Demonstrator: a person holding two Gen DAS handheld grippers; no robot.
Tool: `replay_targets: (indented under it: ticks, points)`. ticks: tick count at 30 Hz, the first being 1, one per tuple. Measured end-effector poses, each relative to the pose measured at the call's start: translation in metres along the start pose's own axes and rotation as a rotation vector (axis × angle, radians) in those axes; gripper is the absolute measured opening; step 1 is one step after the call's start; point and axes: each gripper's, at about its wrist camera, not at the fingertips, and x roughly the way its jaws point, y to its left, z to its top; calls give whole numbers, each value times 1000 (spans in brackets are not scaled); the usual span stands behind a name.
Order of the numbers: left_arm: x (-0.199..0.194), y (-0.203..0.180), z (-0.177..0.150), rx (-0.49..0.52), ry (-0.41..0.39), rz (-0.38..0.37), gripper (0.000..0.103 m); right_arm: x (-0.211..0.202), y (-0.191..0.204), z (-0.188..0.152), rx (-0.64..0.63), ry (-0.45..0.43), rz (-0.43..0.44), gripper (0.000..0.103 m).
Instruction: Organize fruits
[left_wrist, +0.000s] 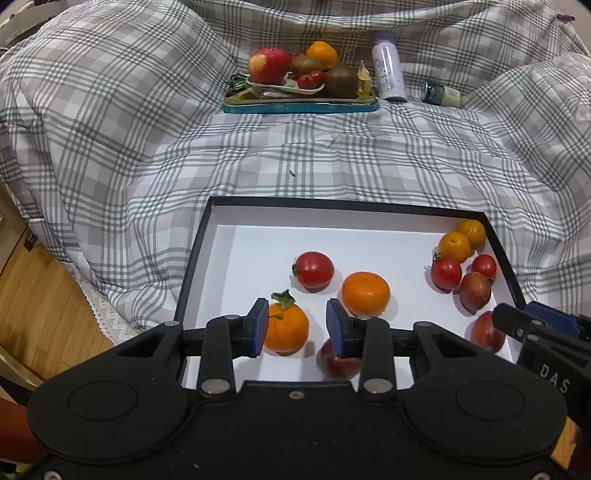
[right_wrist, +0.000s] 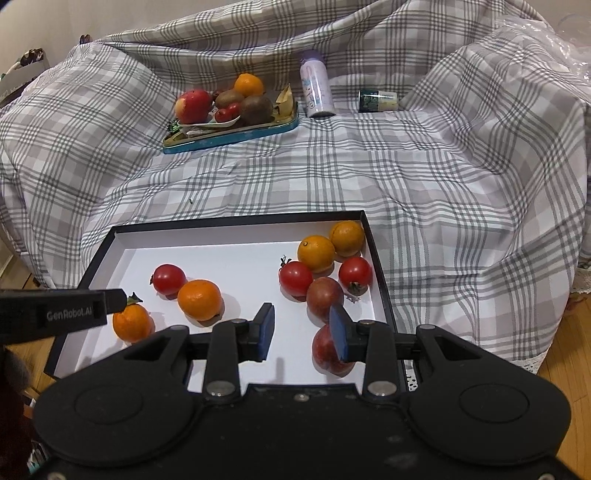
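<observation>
Two grippers hover open over the white box (right_wrist: 207, 236) of fruit.
Left gripper (left_wrist: 297, 326), lower centre, straddles the leafy orange (left_wrist: 287, 326) for pickup; right gripper (right_wrist: 303, 332) holds nothing.

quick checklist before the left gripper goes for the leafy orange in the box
1. Left hand-held gripper open: ok.
2. Leafy orange between its fingers: not ok, it sits against the left pad, off centre.
3. Dark red fruit clear of the right finger: cannot tell, the finger overlaps it.
4. Right hand-held gripper out of the way: ok, open over the box's other side.
5. Box flat on the blanket: ok.
</observation>
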Motion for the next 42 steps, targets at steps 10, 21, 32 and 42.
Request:
replay_targets:
  ticks: [10,21,32,42]
  points:
    - [-2,-4,-10,2,8,0,45,-5,0,-2,7,-4,2,36]
    - [-3,-5,-13,1,9,4,45,-6,-1,-2,10,-5,3,36]
    - [-3,-6,-14,3,9,3,45,-5,-1,-3,9,4,6,37]
    - [-5,-6,-14,-7,4,1,45,-4,-2,-3,9,8,6,37]
